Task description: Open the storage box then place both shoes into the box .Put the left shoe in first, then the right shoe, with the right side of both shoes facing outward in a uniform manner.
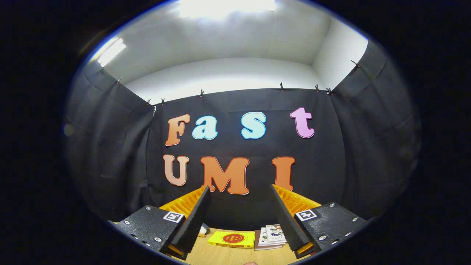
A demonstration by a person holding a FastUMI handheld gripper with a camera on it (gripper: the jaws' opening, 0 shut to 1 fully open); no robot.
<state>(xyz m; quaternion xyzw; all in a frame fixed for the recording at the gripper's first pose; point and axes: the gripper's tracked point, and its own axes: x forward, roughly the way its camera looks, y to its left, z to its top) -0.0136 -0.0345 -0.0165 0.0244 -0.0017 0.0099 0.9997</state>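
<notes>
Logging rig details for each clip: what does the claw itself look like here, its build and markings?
The claw has two long flat fingers with finely ribbed inner faces, spread apart with nothing between them. Each is mounted on a dark, rough-textured block fastened with silver screws. Each block carries a small square black-and-white marker tag. No cables are visible.

One flat yellow book with a red round emblem and one small stack of white-covered books lie on the light wooden tabletop; the one gripper has two fingers, spread apart.

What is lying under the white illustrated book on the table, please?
Another book lies under the white illustrated book, its edge showing; its cover is hidden. The gripper jaws are open, holding nothing; the yellow book lies beside.
</notes>
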